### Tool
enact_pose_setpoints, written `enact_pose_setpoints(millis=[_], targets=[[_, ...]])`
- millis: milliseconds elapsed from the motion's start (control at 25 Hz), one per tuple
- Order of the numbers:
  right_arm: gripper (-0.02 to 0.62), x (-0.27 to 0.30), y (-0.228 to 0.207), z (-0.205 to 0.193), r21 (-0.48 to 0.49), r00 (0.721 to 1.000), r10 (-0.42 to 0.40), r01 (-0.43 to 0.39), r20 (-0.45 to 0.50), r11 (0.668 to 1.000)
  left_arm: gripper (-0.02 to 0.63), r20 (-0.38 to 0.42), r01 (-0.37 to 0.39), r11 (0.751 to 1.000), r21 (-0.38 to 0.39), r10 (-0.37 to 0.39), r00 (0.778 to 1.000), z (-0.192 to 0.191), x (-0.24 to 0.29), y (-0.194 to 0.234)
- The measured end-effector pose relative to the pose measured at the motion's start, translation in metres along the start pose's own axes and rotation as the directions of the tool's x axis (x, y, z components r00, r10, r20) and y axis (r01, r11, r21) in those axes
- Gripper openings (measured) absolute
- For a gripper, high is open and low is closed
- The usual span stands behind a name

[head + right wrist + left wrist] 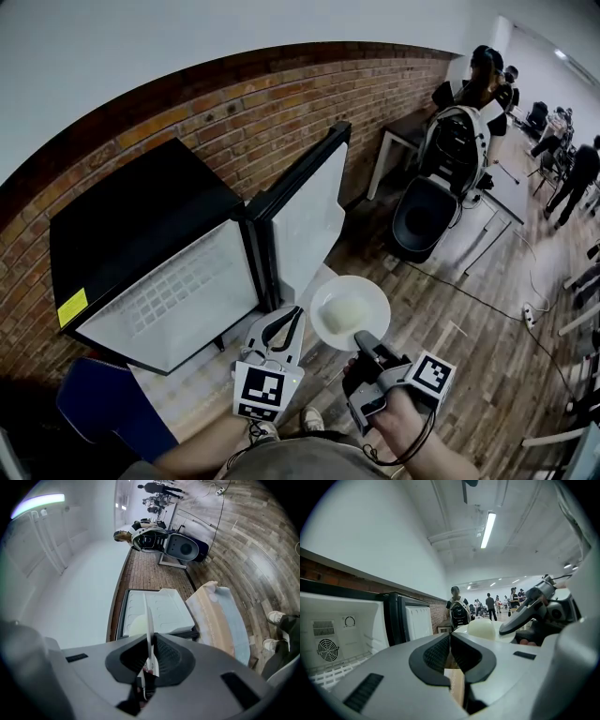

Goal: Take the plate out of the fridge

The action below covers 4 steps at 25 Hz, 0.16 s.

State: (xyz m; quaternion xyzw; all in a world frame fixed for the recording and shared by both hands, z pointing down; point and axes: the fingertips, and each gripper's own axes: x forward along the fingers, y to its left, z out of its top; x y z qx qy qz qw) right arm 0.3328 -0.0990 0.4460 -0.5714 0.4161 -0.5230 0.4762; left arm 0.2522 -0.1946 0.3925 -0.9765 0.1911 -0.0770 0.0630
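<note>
A white plate (349,311) with a pale lump of food on it hangs in the air in front of the open fridge (141,225), outside it. My right gripper (361,336) is shut on the plate's near rim. In the right gripper view the plate (149,620) runs edge-on between the jaws. My left gripper (296,311) is shut with nothing in it, just left of the plate and below the fridge door (309,220). In the left gripper view, the plate (505,637) and its food lump (482,628) show beyond the shut jaws, with the white fridge interior (337,634) on the left.
The fridge stands against a brick wall (234,122) on a wood floor. A black-and-white machine (441,178), a table (403,141) and several people stand at the back right. A cable (487,300) crosses the floor. A blue pad (94,398) lies at lower left.
</note>
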Motion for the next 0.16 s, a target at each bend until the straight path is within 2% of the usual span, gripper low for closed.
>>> enact_pose_setpoints(millis=[160], targets=[[0.040, 0.0036, 0.0006, -0.0013, -0.004, 1.000, -0.002, 0.002, -0.007, 1.000, 0.023, -0.005, -0.001, 1.000, -0.003, 0.001, 1.000, -0.0021, -0.0004, 0.0026]])
